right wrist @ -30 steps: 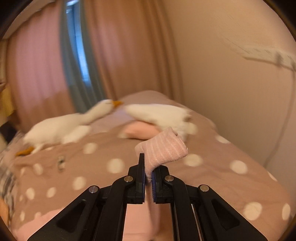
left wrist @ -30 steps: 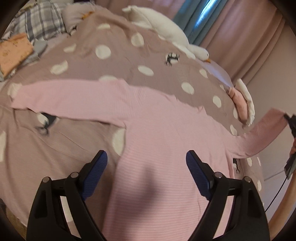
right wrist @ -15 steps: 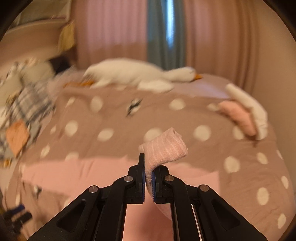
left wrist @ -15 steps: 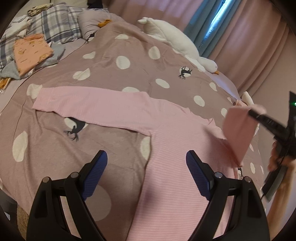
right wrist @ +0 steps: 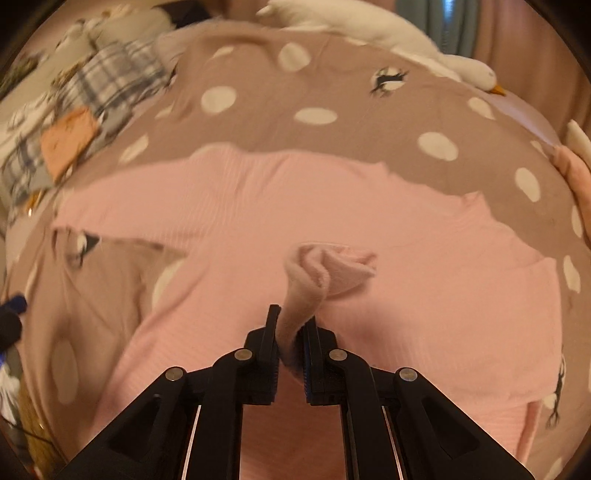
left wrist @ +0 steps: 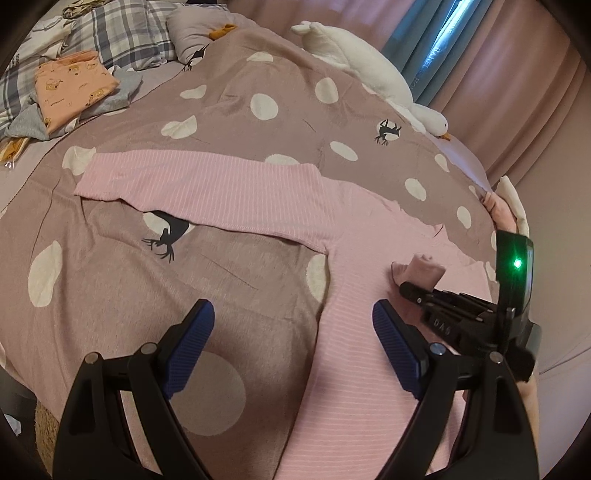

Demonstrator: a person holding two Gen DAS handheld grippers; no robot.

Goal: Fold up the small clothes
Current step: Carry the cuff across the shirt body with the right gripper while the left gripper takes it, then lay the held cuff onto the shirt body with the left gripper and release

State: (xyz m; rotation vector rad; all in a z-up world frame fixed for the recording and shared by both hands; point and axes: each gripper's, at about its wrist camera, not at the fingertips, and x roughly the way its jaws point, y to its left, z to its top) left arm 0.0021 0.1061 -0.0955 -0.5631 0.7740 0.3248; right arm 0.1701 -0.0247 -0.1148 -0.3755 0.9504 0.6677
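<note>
at the far left of the left wrist view, a folded orange garment is lying on grey clothes beside a plaid pillow. just right of that, the pink striped top is lying spread on my polka-dot bedspread, its one sleeve stretching flat toward the left. my left gripper is hovering over the top's lower body with its blue pads standing wide apart and holding nothing; the left pad is hanging over bare bedspread, the right one over pink cloth. to its right, my right gripper is reaching in over the chest of the top, clamping the cuff of the other sleeve, which is bunching up above the body. a white plush goose is lying along the far edge of the bed, by the curtains.

in the right wrist view, my right gripper is pinching that sleeve cuff between its nearly closed jaws, the cuff curling over the middle of the top. the picture is blurring a little at the left, where the plaid pillow is showing.
</note>
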